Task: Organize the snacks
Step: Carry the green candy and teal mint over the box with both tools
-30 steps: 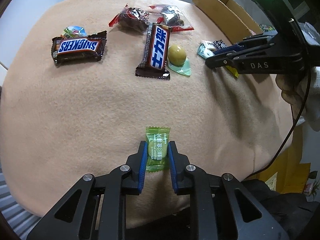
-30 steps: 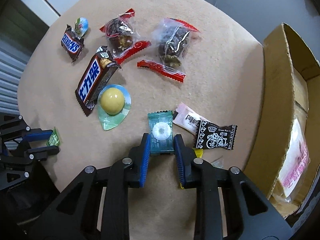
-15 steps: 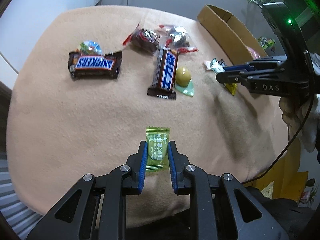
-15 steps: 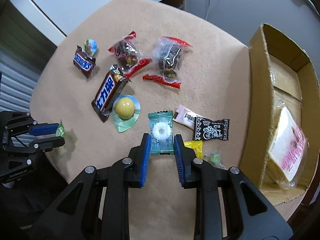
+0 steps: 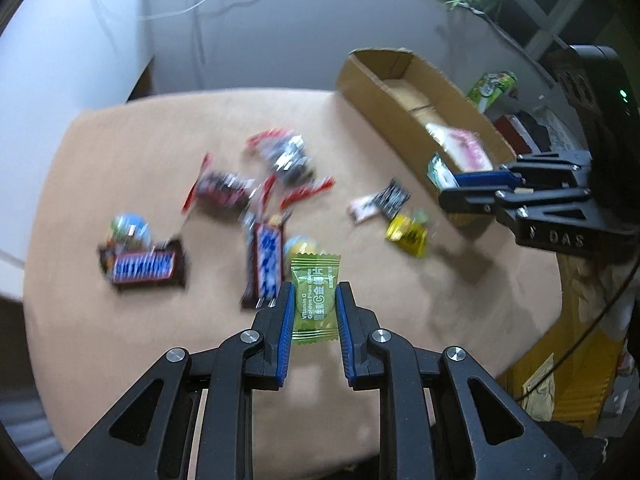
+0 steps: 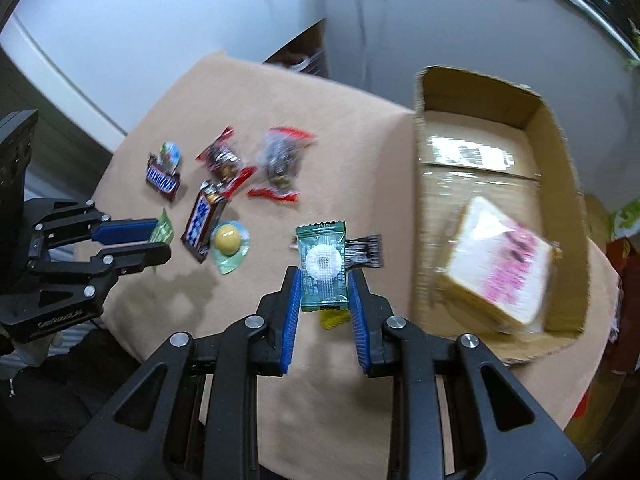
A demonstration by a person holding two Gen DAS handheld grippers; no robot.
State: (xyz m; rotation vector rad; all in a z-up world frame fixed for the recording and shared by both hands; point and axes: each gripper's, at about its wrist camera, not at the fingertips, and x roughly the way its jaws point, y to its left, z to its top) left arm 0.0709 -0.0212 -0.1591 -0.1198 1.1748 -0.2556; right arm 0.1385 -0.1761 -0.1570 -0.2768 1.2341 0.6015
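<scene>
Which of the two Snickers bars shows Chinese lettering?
The Snickers bar lying beside the yellow-domed candy. The other Snickers bar, further left, shows its name in Latin letters.

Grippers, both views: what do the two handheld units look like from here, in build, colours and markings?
Both are alike: black angular linkage frames with triangular cut-outs and silver pivot bolts, ending in ribbed blue pads on the jaws. The left gripper matches the right gripper. Seen from the side, the right unit carries pale "DAS" lettering, a green indicator light on its black housing, and a thin black cable hanging below.
</scene>
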